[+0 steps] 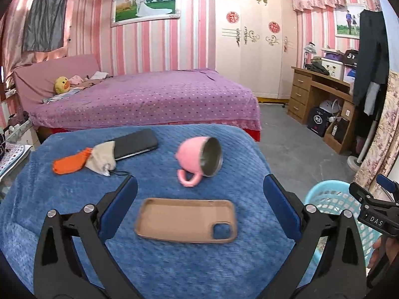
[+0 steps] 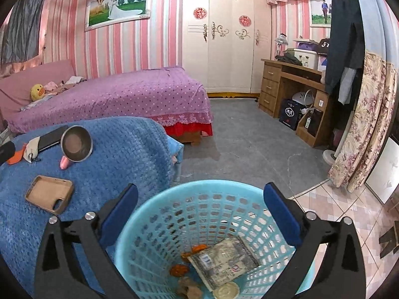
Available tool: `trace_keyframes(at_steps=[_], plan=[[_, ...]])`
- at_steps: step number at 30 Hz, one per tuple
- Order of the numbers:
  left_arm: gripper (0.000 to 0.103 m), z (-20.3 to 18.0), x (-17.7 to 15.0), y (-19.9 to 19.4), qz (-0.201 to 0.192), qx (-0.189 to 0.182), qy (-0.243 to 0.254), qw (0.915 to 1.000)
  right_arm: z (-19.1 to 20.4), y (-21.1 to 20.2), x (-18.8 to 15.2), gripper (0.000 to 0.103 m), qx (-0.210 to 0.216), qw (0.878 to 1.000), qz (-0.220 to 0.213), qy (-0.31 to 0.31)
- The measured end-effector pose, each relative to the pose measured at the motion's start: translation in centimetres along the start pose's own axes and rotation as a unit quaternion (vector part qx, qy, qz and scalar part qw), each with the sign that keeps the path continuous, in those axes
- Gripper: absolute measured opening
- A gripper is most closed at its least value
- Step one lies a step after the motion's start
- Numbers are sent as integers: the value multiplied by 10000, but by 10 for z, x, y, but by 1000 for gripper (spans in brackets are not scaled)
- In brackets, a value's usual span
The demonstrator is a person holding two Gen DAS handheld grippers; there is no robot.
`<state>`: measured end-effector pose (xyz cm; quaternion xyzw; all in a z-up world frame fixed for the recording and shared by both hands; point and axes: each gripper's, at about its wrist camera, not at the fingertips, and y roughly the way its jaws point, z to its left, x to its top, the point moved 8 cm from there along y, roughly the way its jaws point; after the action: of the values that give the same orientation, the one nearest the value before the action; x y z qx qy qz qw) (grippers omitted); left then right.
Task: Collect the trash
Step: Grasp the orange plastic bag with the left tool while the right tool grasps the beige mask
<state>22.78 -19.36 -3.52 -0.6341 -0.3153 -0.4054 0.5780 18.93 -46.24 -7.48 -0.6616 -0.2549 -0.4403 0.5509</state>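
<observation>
**Trash mostly binned, table still holds keepers & maybe leftovers**

Nearest: right claw hangs over the blue basket, fingers spread wide, holding nothing. Basket sits on the floor just beside the table, at its right edge. Inside already: a printed paper packet, orange peel-like scraps, a brownish crumpled bit & a round pale lid. So part of the job looks done.

Left claw is also spread & empty, hovering low over the table w/ the tan phone case lying between its fingers, not touched. Can't tell if the case counts as trash; judging by looks, prob not.

Further back on the table: pink mug tipped on its side, mouth facing right, handle toward the camera. Left of it an orange pouch touching a beige cloth bag, which overlaps the end of a dark phone. None reads as obvious rubbish, so what's left seems small, maybe nothing.

Surface: table covered w/ a thick blue waffle-textured blanket, soft, edges draping down.

Room: bedroom. Grey floor, pink tiles at right. Bed w/ purple dotted cover behind the table, yellow duck plush at its head. Pink striped walls, wedding photo, cream wardrobe, wooden desk far right.
</observation>
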Motion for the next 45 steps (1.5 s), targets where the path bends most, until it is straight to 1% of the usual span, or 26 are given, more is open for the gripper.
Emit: trace_keyframes(at_steps=[6,10,11,13,16,19,22,25,29,31,34,36,38,41,43,45], plan=[[97,54,13,1,-56,243,-65,9997,45,-2,11,98,156,9998,-74,-84],[97,97,19,1,-113,479,-88,9987,92,-2,22,98,372,9989,-154,-227],[97,112,21,3,-112,560,-85,9983,106,-2,25,98,455,9984,-170,-273],[97,129,23,4,-115,662,-77,9977,137,0,28,98,627,9971,-204,-384],[97,166,24,8,-128,889,-83,9959,175,4,29,98,822,9950,-211,-519],[97,204,20,14,-67,1081,-165,9940,220,14,28,98,1035,9923,-165,-656],[97,248,11,25,30,1295,-262,9912,256,24,24,98,1198,9897,-91,-780],[98,283,4,35,116,1469,-350,9885,296,35,21,98,1333,9865,-42,-952],[97,339,-10,58,372,1654,-655,9833,348,50,18,98,1541,9813,15,-1157],[97,360,-17,68,488,1729,-781,9806,373,58,17,98,1623,9786,74,-1265],[97,383,-23,80,614,1738,-928,9785,401,67,16,98,1722,9750,127,-1397],[97,395,-24,91,737,1621,-1061,9783,413,74,16,98,1732,9733,193,-1496],[97,402,-24,100,787,1536,-1140,9784,416,79,17,98,1700,9734,214,-1519],[96,404,-23,119,940,1391,-1168,9789,417,90,18,98,1699,9750,322,-1395],[89,400,-24,134,1086,1267,-1096,9799,416,96,17,98,1686,9755,417,-1351],[78,392,-25,144,1230,1166,-970,9808,416,99,17,98,1664,9757,454,-1352]])
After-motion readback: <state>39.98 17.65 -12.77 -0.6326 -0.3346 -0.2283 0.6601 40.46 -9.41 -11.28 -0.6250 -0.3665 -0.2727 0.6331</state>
